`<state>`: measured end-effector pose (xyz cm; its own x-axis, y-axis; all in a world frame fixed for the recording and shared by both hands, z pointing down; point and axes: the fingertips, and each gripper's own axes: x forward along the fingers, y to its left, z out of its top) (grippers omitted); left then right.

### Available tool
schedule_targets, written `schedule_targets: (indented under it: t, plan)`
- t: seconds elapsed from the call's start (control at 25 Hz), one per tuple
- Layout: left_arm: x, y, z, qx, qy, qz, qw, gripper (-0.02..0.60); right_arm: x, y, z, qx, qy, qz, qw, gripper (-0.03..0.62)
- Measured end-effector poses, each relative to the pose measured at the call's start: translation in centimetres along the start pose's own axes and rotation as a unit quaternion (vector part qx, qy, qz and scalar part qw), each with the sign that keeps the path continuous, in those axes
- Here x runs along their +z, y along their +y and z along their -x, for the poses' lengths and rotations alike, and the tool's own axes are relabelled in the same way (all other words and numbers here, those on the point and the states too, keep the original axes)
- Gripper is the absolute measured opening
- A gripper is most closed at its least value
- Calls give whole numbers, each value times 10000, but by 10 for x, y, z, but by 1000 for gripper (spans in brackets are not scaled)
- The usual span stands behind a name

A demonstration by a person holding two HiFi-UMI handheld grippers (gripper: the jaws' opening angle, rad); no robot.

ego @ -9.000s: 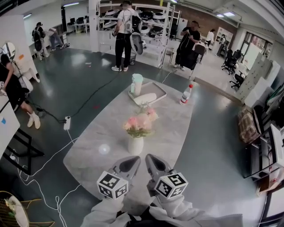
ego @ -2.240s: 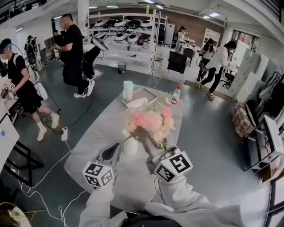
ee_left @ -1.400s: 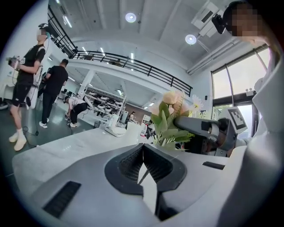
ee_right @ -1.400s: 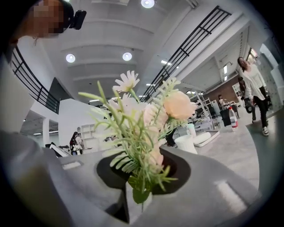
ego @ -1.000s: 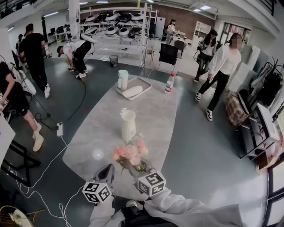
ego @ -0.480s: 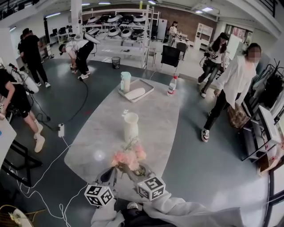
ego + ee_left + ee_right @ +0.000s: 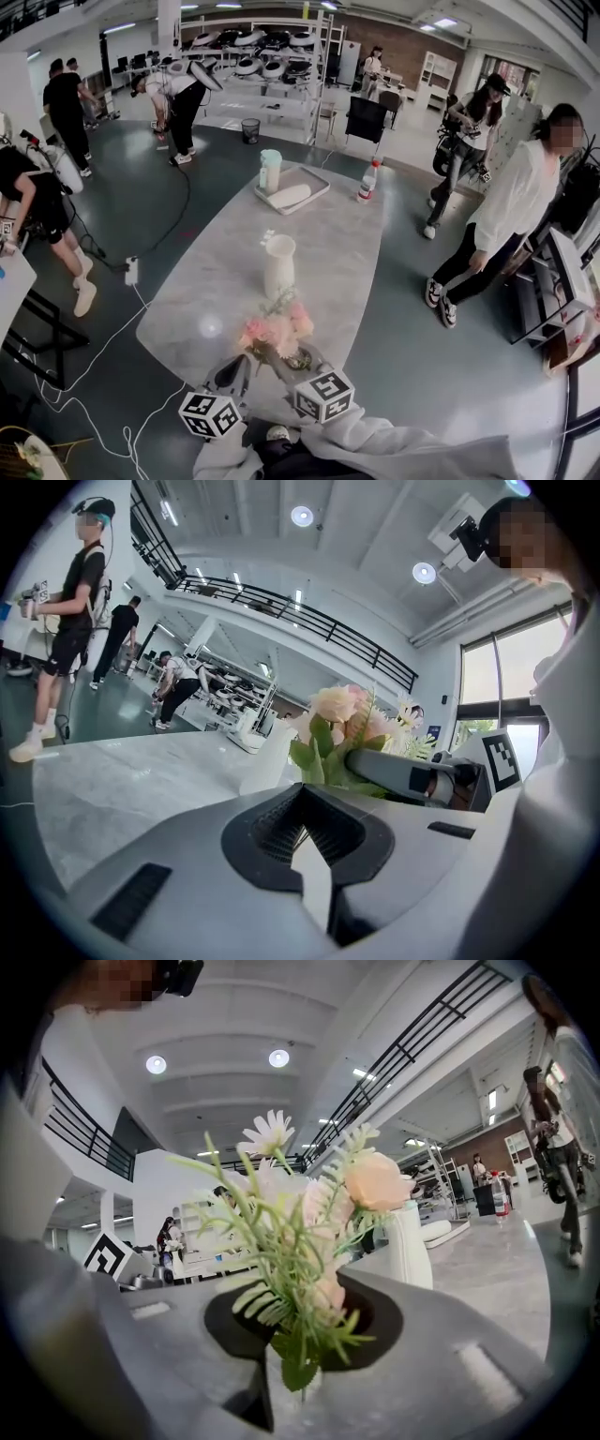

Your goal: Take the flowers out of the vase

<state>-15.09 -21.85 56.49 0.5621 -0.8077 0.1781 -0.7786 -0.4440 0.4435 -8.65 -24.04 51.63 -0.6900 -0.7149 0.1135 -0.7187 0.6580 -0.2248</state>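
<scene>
An empty white vase (image 7: 279,267) stands upright in the middle of the marble table (image 7: 216,281). The bunch of pink and white flowers (image 7: 277,330) is out of it, near the table's front edge. My right gripper (image 7: 298,359) is shut on the green stems, and the blooms (image 7: 309,1232) rise from between its jaws, with the vase (image 7: 408,1241) behind them. Just left of the bunch, my left gripper (image 7: 234,370) is shut with nothing in it. The left gripper view shows its closed tips (image 7: 302,789), the flowers (image 7: 337,714) and the vase (image 7: 267,761) beyond.
At the table's far end are a tray (image 7: 292,195) holding a white object, a pale green cup (image 7: 270,171) and a bottle (image 7: 367,185). A person in white (image 7: 511,225) walks close by the table's right side. Cables (image 7: 103,347) lie on the floor to the left.
Both grippers and the flowers have stayed near the front edge. The person in white has walked nearer along the right side.
</scene>
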Motion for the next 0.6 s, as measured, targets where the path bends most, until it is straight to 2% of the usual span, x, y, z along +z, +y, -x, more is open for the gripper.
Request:
schedule_targets:
  t: [0.6]
  plan:
    - [-8,-11,-1,-51,56,-147,9999,2,0,2,18,-5,-151,-44,9999,91]
